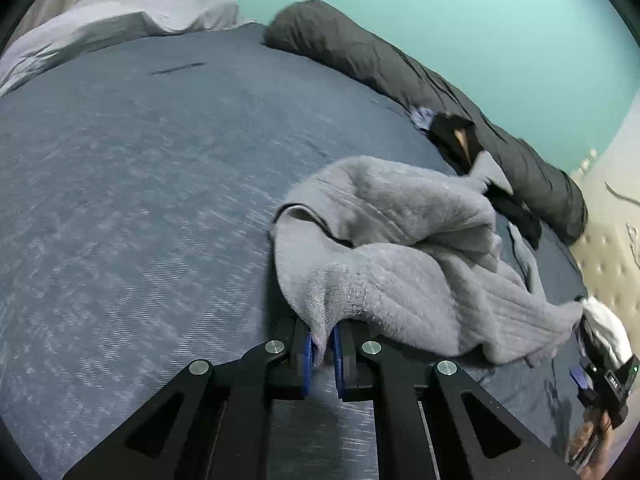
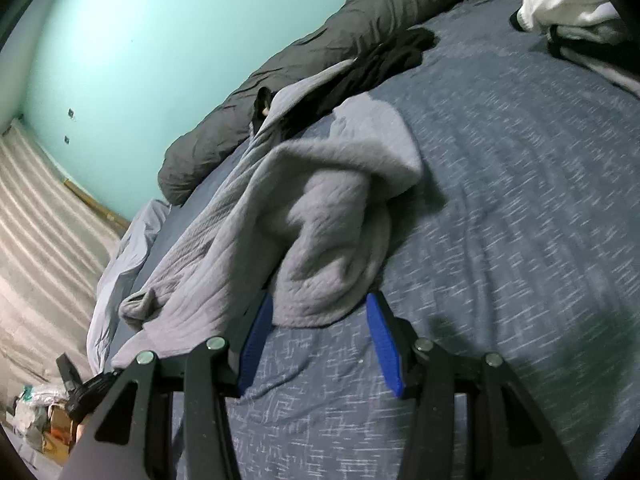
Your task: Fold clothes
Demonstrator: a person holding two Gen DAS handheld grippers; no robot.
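A grey knitted garment (image 1: 400, 248) lies crumpled on the blue bed sheet (image 1: 140, 200). My left gripper (image 1: 322, 332) is shut on a pinch of its near edge, and the cloth rises in a peak from between the blue pads. In the right wrist view the same garment (image 2: 320, 220) is heaped just ahead of my right gripper (image 2: 320, 308). Its blue pads (image 2: 384, 344) stand well apart, the garment's lower fold lies between the tips, and bare sheet (image 2: 520, 200) shows between them. The right gripper (image 1: 600, 384) also shows at the left view's lower right.
A dark grey rolled duvet (image 1: 400, 64) runs along the teal wall at the bed's far side. Black clothes (image 1: 452, 132) lie against it behind the grey garment. A white garment (image 2: 568, 0) sits at the far right corner. A pale grey blanket (image 1: 120, 20) is bunched at one end.
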